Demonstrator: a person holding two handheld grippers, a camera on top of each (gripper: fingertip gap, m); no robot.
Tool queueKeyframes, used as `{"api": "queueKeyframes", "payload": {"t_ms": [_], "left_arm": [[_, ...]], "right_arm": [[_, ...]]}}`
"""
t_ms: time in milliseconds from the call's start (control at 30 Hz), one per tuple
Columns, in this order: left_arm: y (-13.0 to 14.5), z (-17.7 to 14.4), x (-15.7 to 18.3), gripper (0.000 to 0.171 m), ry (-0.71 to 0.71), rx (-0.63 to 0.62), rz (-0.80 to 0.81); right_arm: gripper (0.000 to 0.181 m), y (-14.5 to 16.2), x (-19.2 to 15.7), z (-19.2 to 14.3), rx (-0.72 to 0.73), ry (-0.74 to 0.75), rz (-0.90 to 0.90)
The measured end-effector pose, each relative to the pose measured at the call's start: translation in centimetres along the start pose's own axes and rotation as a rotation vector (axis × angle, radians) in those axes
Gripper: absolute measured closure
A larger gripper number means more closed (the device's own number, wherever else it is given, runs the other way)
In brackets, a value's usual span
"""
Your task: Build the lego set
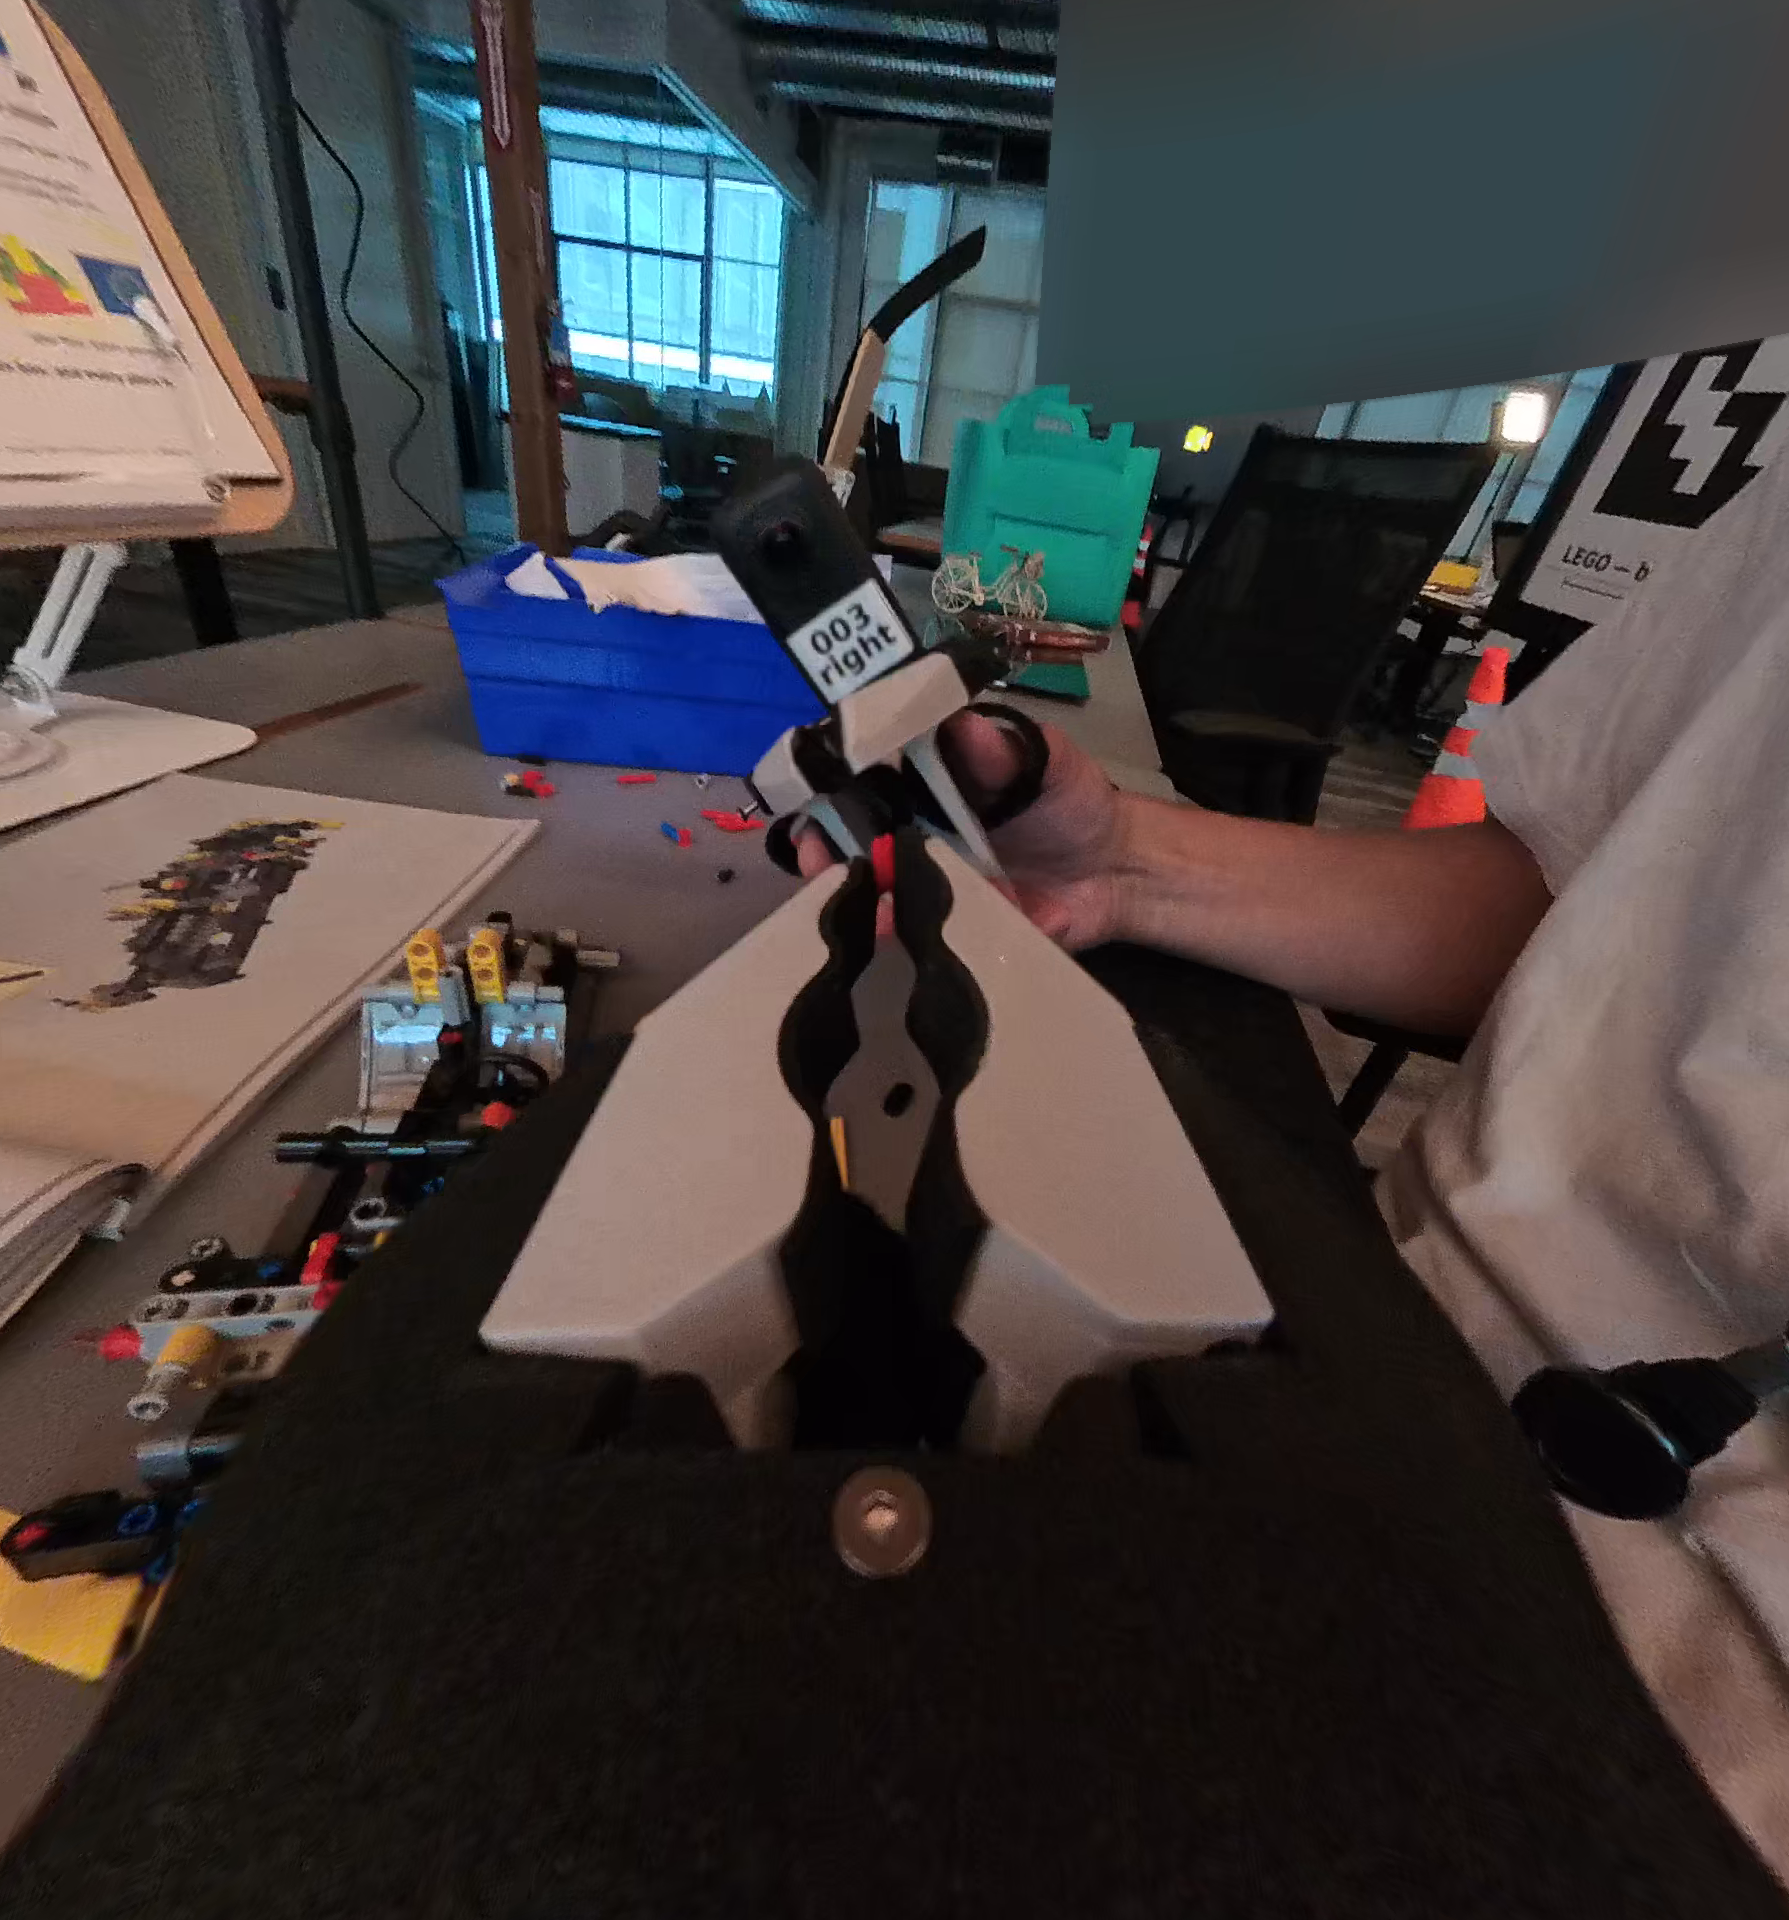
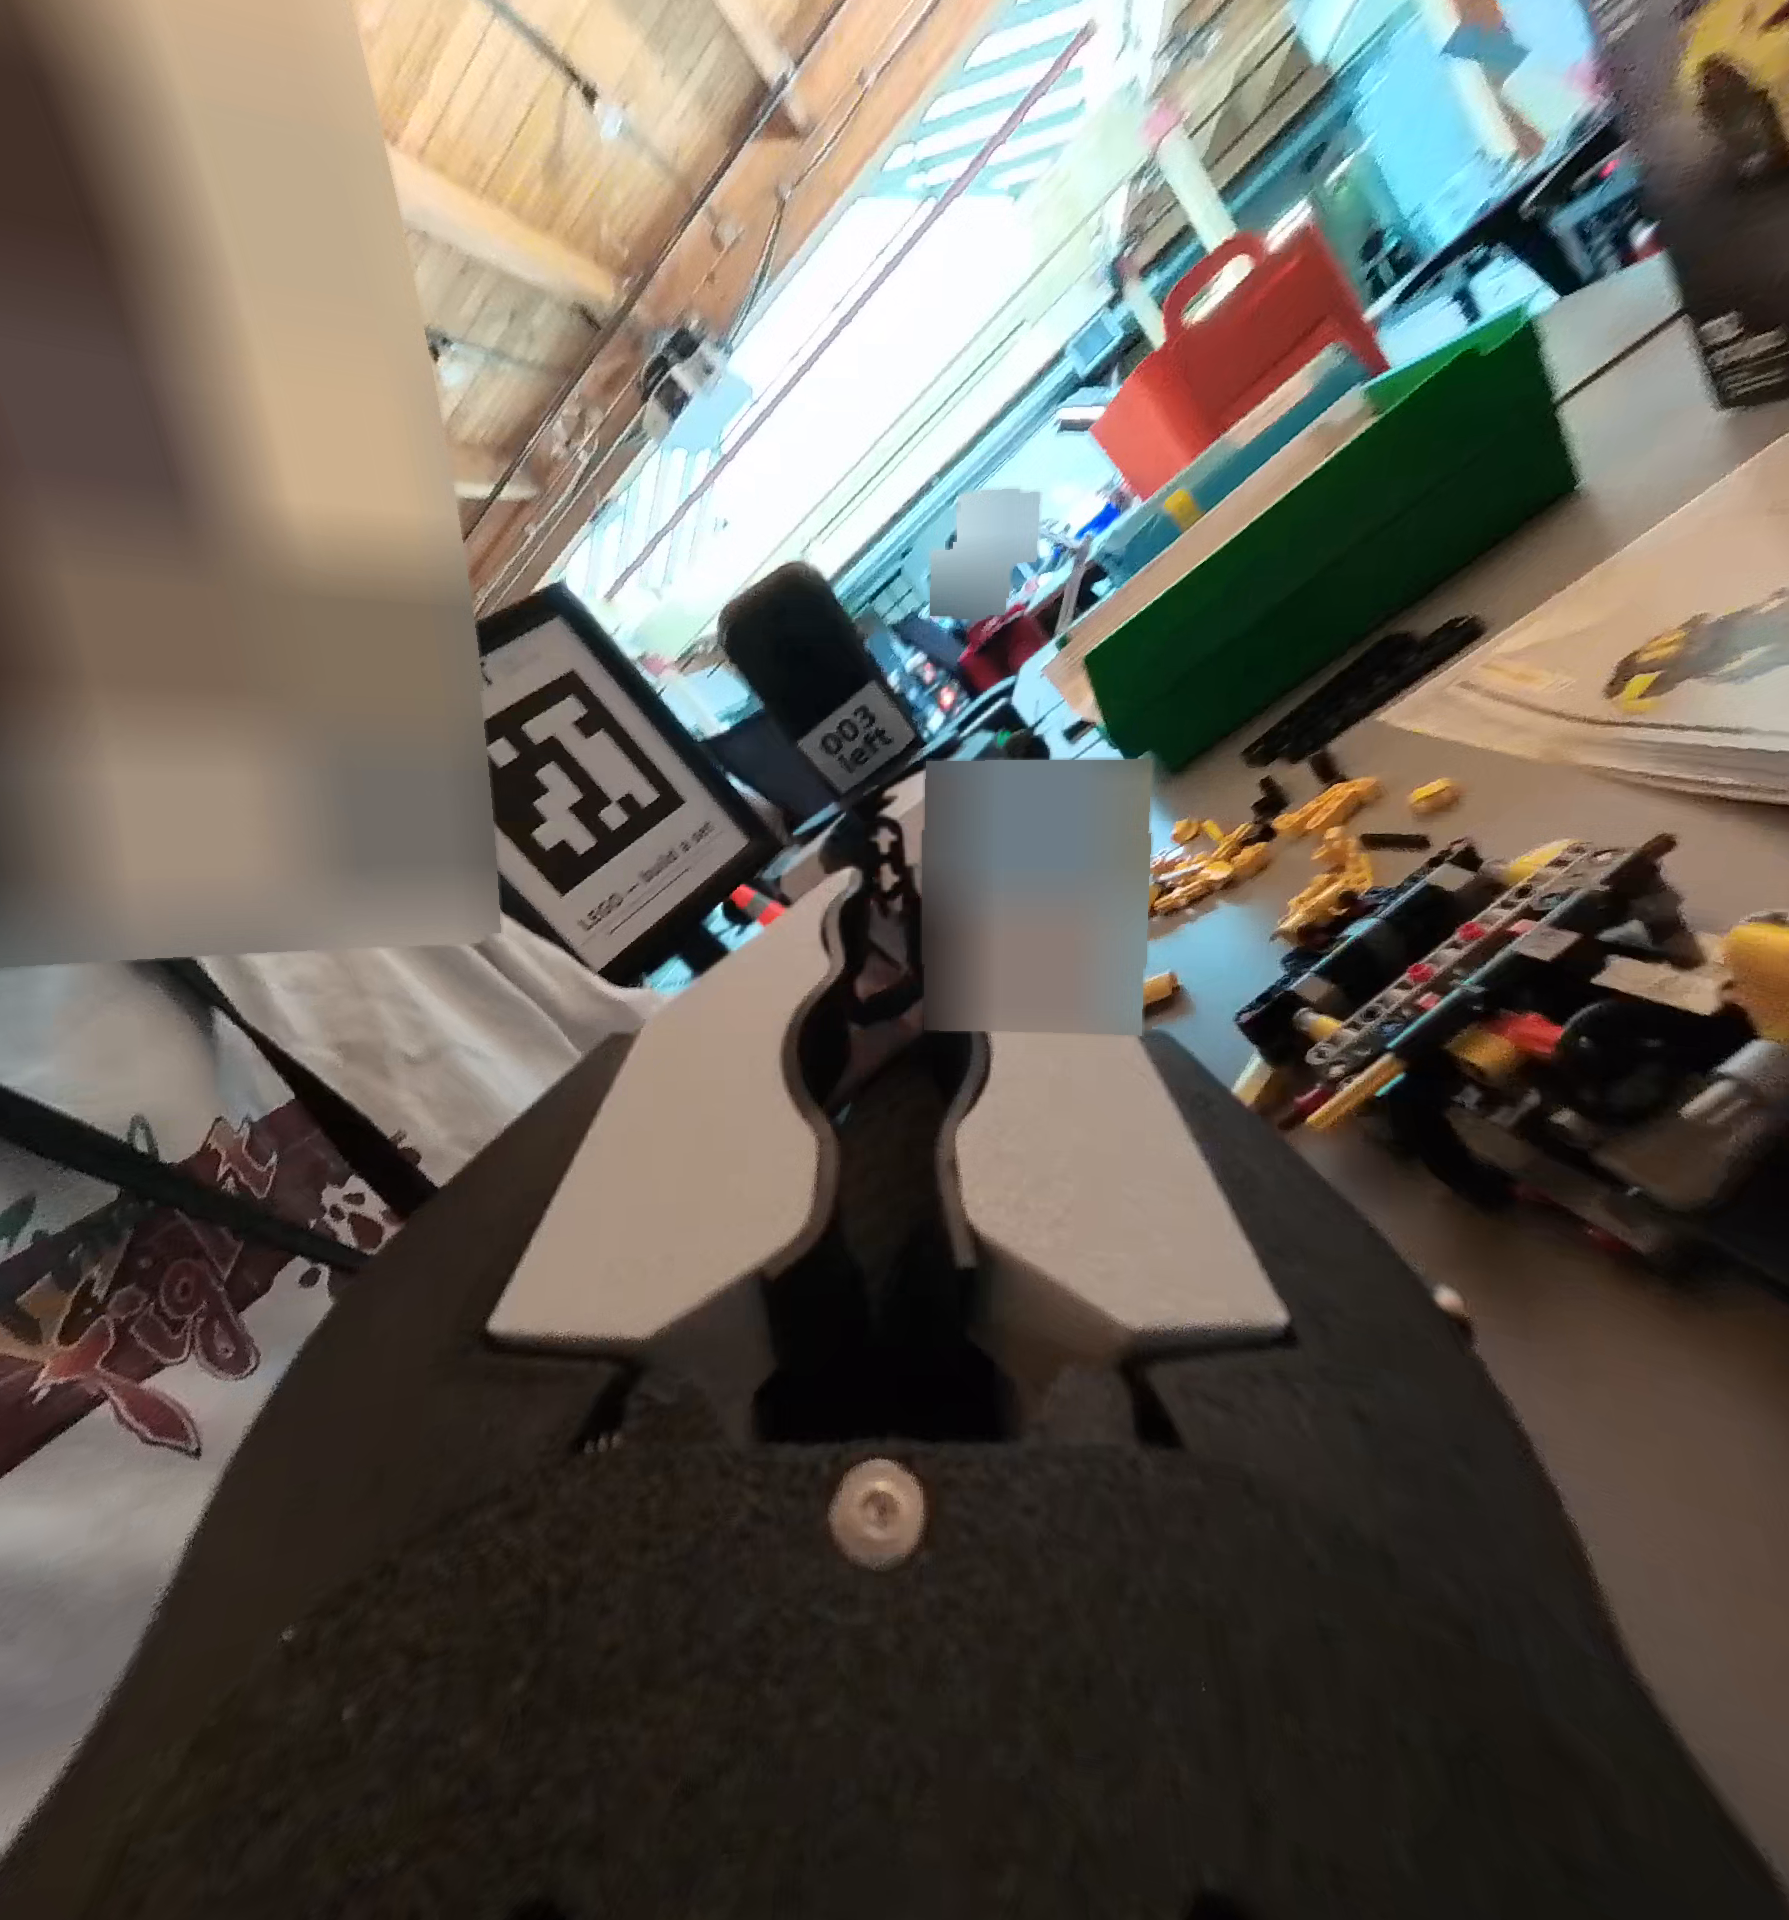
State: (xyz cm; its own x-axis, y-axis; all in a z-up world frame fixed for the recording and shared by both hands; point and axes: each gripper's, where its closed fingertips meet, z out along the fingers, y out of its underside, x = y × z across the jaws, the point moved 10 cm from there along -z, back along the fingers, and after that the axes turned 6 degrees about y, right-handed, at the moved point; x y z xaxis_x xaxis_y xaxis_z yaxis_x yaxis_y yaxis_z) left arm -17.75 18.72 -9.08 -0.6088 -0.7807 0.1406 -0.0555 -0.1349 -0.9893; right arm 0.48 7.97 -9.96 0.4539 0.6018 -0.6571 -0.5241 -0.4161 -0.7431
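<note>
Nearest the left wrist camera, the left hand-held gripper [image 1: 885,914] has its fingers drawn close on a flat grey lego piece [image 1: 885,1101] with a hole through it, held up in the air. Its tips meet the tips of the right hand-held gripper [image 1: 874,831], which appears to pinch a small red piece [image 1: 882,858]. In its own view, the right hand-held gripper [image 2: 885,935] shows only a narrow gap, and a mosaic patch covers one tip, so I cannot tell from there what it grips.

The step in hand looks like joining the red piece to the grey one, mid-air, above the surface [image 1: 599,862]. The next move likely calls for lining the red piece up with a hole and pressing the two together without either slipping.

The half-built lego model [image 1: 422,1101] lies on the surface left of the left hand-held gripper, beside the open instruction book [image 1: 246,935]; loose yellow pieces [image 2: 1274,842] lie scattered beyond it. The contact point itself is small and partly hidden.
</note>
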Motion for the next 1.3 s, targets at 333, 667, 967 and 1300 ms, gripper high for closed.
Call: {"api": "queueKeyframes", "payload": {"t_ms": [333,667,967,1300], "left_arm": [[-0.1,0.2,-0.3,0.17,-0.032,0.023,0.003],[0.0,0.0,-0.1,0.17,-0.054,0.009,0.01],[0.1,0.4,0.1,0.17,-0.042,-0.004,0.013],[0.3,0.3,0.0,0.17,0.018,-0.035,-0.01]], "right_arm": [[0.176,0.8,-0.7,1.4,-0.036,0.007,-0.056],[0.176,1.0,-0.2,1.4,-0.055,0.029,-0.022],[0.176,1.5,-0.5,1.7,-0.093,0.032,-0.043],[0.181,1.3,-1.0,1.4,-0.074,0.044,-0.124]]}}
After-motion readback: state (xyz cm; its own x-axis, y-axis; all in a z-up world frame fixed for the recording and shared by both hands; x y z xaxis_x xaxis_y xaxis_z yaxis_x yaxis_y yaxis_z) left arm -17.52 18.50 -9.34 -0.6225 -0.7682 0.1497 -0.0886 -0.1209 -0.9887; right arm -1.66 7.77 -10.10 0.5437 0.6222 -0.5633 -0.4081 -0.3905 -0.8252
